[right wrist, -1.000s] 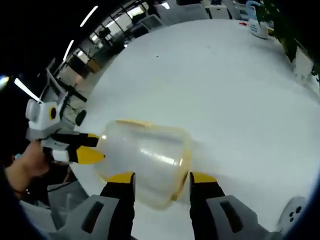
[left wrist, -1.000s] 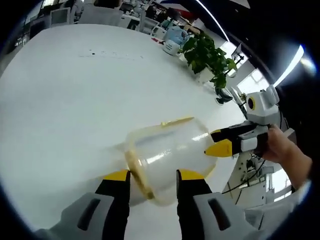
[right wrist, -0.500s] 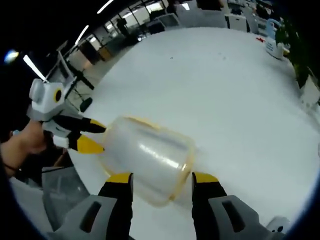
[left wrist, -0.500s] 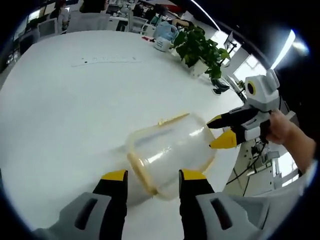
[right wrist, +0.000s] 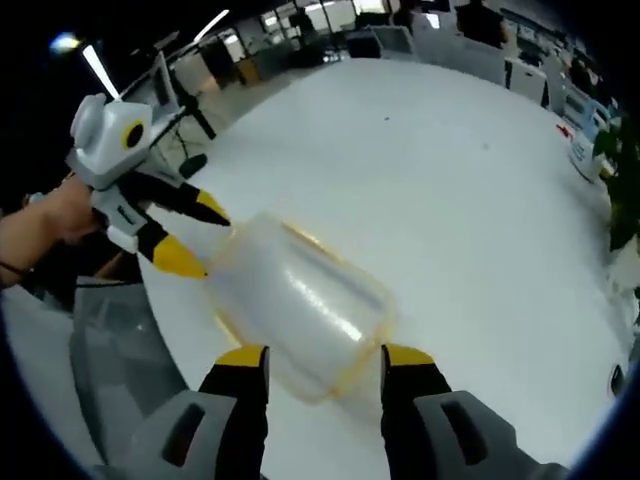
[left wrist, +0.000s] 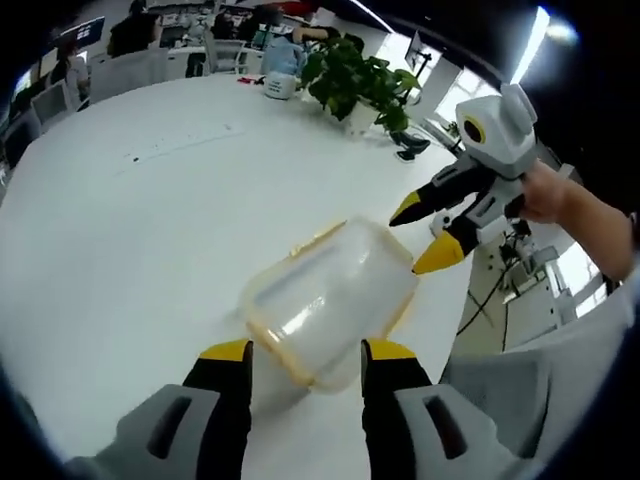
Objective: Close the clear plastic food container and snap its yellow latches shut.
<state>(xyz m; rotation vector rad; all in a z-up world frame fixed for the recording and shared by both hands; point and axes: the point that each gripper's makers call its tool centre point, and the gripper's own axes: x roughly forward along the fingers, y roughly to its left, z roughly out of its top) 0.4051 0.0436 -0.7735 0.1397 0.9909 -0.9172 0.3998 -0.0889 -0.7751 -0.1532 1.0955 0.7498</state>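
On the white counter, the clear plastic food container lies between the two grippers: the left gripper has its jaws apart astride one end, and the right gripper has its jaws apart astride the opposite end, neither visibly clamped. Risk, as a judgement: the smooth, light container could slide or rotate under one-sided pressure, leaving a yellow latch, at 12 o'clock on the container, unseated. No brand, label or legible writing is visible.
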